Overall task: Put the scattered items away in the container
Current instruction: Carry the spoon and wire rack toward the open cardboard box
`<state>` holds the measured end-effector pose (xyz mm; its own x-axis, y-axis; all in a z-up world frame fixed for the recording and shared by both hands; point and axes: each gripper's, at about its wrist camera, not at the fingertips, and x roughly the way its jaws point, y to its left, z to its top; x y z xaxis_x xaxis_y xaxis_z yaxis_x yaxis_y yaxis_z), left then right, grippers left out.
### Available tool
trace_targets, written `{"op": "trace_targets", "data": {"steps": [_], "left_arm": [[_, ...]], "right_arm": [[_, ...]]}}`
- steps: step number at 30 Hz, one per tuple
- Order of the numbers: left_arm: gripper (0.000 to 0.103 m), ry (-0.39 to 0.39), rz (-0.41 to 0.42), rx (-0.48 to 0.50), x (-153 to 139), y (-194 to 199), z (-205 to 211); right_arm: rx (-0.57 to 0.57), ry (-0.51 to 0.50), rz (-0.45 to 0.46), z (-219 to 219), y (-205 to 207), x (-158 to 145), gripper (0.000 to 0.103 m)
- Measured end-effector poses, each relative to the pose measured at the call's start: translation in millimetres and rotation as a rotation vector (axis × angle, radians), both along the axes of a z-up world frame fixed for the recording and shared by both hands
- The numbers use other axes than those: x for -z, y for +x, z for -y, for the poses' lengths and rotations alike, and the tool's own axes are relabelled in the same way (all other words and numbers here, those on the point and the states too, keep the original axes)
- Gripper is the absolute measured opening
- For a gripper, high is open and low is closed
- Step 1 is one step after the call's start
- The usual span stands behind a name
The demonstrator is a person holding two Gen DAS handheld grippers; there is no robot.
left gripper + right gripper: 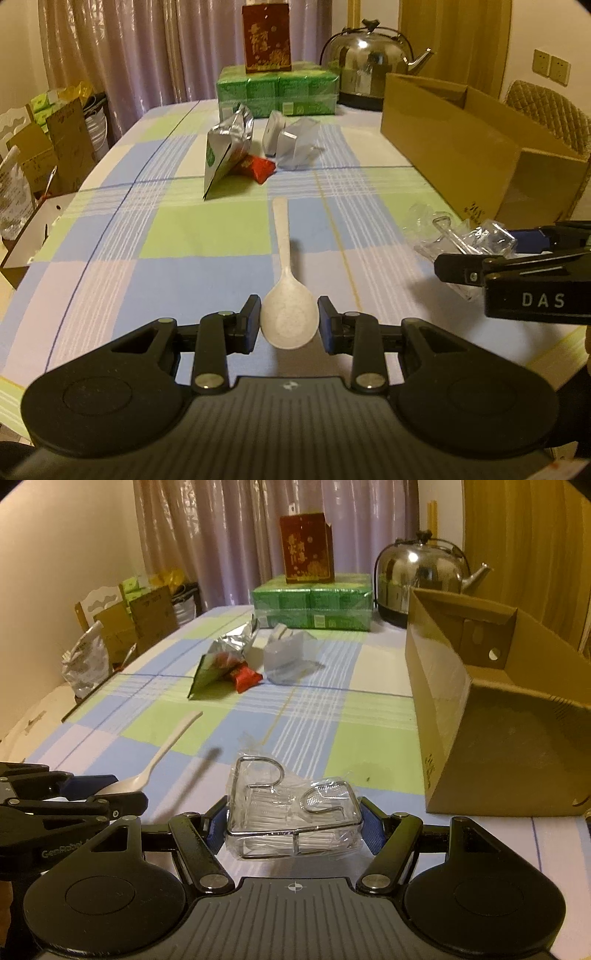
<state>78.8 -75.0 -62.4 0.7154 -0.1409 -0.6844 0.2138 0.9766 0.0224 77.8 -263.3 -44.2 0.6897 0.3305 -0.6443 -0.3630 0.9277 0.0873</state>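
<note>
One white spoon (289, 317) is lying at 6 o'clock, one wrapped wire rack (293, 814) is sitting at 4, one cardboard box (476, 147) at 2, one kettle (373, 55) at 1.

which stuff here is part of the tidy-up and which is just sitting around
Job:
white spoon, between the left claw pads
wrapped wire rack, inside the right claw
foil pouch
red packet
clear bag
cardboard box

Lying about:
kettle
green packs
red carton

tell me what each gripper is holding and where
Left gripper: fingers flank the white spoon at its bowl. Right gripper: fingers flank the plastic-wrapped wire rack at its sides. Firm grip unclear.
</note>
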Motion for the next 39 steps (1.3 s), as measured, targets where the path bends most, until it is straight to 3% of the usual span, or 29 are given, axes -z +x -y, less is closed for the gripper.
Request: {"op": "trace_targets", "data": {"steps": [16, 39], "left_arm": [[0.027, -0.02, 0.064, 0.101, -38, -26, 35], [0.027, -0.045, 0.1, 0.228, -67, -31, 90]], "right_arm": [[0.068, 0.019, 0.081, 37, -33, -40, 0.067], [0.249, 0.055, 0.17, 114, -53, -77, 0.067]]}}
